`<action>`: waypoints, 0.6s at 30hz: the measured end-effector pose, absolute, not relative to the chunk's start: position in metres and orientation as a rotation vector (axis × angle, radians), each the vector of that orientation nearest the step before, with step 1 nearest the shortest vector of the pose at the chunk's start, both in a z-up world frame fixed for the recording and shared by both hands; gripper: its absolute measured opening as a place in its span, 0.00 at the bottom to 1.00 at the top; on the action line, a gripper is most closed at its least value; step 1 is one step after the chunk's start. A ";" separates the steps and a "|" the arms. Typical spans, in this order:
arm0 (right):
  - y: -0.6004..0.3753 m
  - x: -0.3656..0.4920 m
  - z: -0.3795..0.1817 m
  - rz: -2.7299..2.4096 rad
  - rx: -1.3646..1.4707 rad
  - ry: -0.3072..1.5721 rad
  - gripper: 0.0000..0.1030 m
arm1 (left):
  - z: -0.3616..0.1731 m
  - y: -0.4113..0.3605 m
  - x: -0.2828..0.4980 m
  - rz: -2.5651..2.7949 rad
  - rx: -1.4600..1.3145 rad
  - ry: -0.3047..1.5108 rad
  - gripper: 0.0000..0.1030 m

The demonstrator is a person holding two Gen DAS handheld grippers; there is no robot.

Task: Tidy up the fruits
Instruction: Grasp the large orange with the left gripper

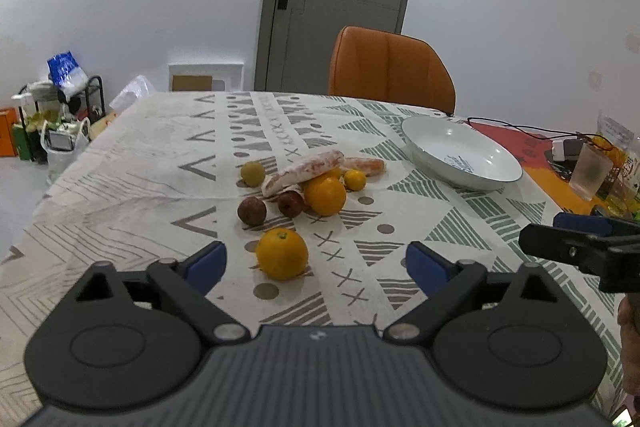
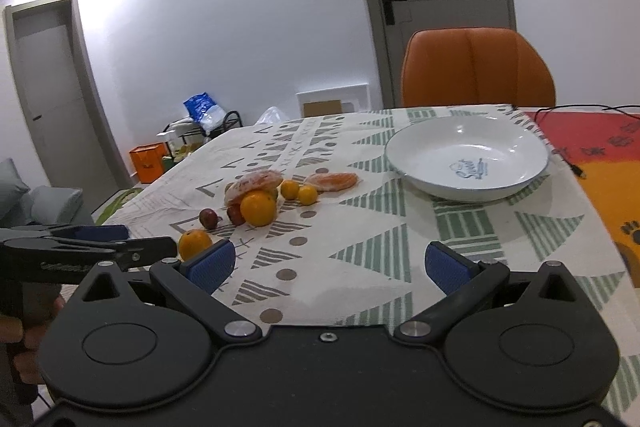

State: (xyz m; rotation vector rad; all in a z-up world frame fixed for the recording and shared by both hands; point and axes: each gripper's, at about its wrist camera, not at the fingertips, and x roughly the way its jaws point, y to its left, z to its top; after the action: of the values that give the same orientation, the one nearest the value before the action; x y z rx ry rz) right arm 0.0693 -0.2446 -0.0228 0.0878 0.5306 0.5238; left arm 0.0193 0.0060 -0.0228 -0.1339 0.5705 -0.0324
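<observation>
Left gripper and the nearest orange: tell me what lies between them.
Nothing: in the left wrist view only bare tablecloth separates the open left gripper from the nearest orange.

Behind the large orange (image 2: 259,207), one dark red fruit (image 2: 236,215) half hidden; same for the small green-yellow fruit (image 2: 273,193) under the wrapped piece (image 2: 253,184). Contents of that frosted wrapping too blurred to name. Seen from the right wrist, nearest orange (image 2: 195,243) partly covered by the left gripper (image 2: 120,241). Seen from the left wrist, right gripper (image 1: 588,243) cut off at the picture's edge, likewise a hand (image 1: 630,343) at lower right. Print in the white plate (image 2: 416,163) unreadable. Floor clutter (image 1: 60,115) by the wall too small to sort
</observation>
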 end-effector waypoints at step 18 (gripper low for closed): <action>-0.222 0.110 -0.045 0.583 0.112 0.600 0.81 | -0.054 0.020 0.065 -0.018 -0.175 0.639 0.66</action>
State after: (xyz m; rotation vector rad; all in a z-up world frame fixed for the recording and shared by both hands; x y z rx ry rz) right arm 0.1098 -0.2218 -0.0446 0.1121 0.5998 0.5832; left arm 0.0655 0.0203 -0.0544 -0.1754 0.6393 -0.0179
